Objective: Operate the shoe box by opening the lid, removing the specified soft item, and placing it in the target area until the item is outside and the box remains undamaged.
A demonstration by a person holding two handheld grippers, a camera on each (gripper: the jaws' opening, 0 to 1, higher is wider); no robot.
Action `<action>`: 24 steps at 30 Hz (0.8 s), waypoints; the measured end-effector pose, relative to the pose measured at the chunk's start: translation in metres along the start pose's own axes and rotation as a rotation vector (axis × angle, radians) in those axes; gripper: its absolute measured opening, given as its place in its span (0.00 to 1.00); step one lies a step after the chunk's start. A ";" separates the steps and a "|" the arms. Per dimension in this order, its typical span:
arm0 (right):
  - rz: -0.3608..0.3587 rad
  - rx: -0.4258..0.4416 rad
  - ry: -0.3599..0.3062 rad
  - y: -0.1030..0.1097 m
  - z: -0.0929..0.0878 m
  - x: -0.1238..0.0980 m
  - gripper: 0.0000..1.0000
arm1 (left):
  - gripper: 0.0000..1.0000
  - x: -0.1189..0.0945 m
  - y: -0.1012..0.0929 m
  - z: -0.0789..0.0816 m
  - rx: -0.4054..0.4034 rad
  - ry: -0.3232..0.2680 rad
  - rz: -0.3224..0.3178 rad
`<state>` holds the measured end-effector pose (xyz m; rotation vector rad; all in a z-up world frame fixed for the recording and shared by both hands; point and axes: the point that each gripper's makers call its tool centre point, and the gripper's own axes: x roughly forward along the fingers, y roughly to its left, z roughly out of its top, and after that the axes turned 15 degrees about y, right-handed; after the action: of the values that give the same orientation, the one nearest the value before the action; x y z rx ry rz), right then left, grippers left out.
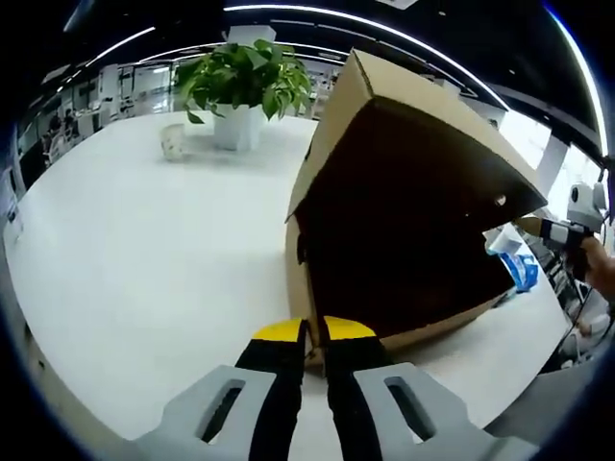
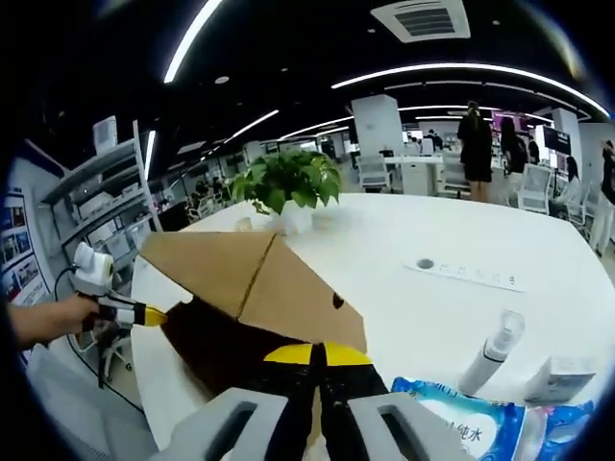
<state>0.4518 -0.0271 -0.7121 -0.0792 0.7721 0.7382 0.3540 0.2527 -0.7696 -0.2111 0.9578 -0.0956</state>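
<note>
In the left gripper view the left gripper (image 1: 312,338) has its yellow-tipped fingers (image 1: 279,331) drawn together on the lower front edge of the shoe box (image 1: 404,230); they are clenched on the cardboard there; the box stands on the white table (image 1: 144,259) straight ahead of the fingers, its lid (image 1: 432,115) lifted and tilted up above the dark interior; what lies inside is too dark to tell; beyond the fingers and off to their left a potted plant (image 1: 245,82) stands on the table with a small pale cup (image 1: 173,141) just beside it; far to the right of the fingers the right gripper (image 1: 567,232) reaches toward the lid's edge, held by a hand (image 1: 601,264).

In the right gripper view the right gripper (image 2: 314,353) has its fingers (image 2: 288,355) closed on the edge of the raised lid, gripping it; to their left the other gripper meets the box; to the right of the fingers, near them, lie a blue wet-wipes pack (image 2: 461,423), a white spray bottle (image 2: 492,351) and a small carton (image 2: 562,379); people (image 2: 476,144) stand well beyond the table.
</note>
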 end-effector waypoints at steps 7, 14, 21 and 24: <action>0.003 0.000 0.019 0.002 -0.013 0.002 0.00 | 0.05 -0.002 -0.002 0.002 0.054 -0.010 0.014; -0.001 -0.013 0.019 0.001 -0.018 0.002 0.00 | 0.04 -0.016 -0.002 0.010 0.090 -0.068 0.019; 0.015 -0.037 0.027 0.005 -0.026 0.005 0.00 | 0.08 -0.026 -0.006 0.015 0.147 -0.113 0.011; 0.030 -0.052 0.032 0.008 -0.032 0.005 0.00 | 0.11 -0.027 -0.008 0.014 0.166 -0.119 0.008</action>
<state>0.4293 -0.0284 -0.7373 -0.1271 0.7861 0.7873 0.3500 0.2517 -0.7379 -0.0593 0.8278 -0.1533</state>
